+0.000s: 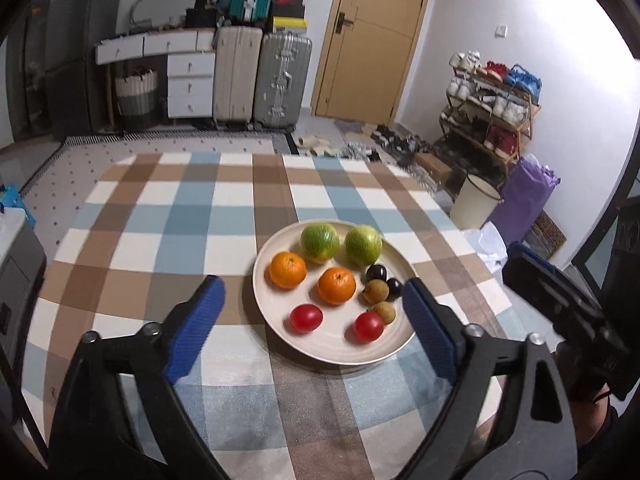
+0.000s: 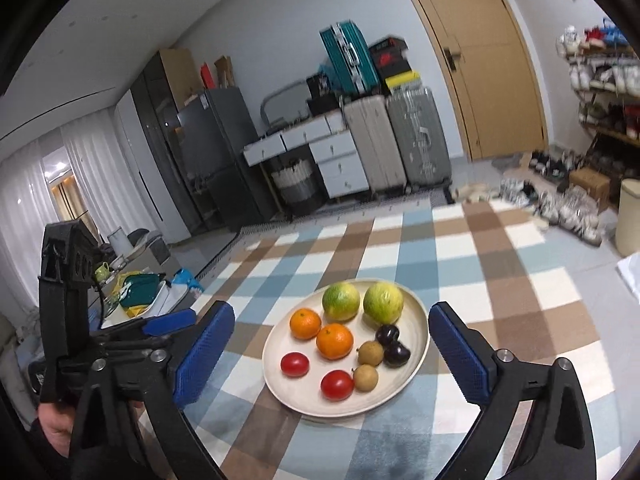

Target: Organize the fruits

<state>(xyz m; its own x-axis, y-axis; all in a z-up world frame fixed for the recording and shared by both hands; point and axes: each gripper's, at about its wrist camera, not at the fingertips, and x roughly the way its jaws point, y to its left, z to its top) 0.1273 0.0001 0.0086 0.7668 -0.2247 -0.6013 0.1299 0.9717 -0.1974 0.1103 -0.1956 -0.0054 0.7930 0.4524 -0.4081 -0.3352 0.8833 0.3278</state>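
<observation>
A cream plate [image 1: 328,338] sits on the checked tablecloth and holds all the fruit. At its back lie two green citrus [image 1: 320,242] [image 1: 363,245], then two oranges [image 1: 287,270] [image 1: 337,285]. Two tomatoes [image 1: 306,318] [image 1: 368,326] lie at its front. On its right side are two dark plums [image 1: 377,272] and two brown longans [image 1: 375,291]. My left gripper [image 1: 314,286] hovers open in front of the plate with nothing between its blue pads. My right gripper [image 2: 332,312] is open too, framing the same plate [image 2: 416,308], and holds nothing.
The table [image 1: 168,216] stretches beyond the plate on the left and at the back. A white bin [image 1: 476,200] and a purple bag [image 1: 524,196] stand on the floor to the right. Suitcases [image 1: 280,80], drawers and a shoe rack [image 1: 492,108] line the far walls.
</observation>
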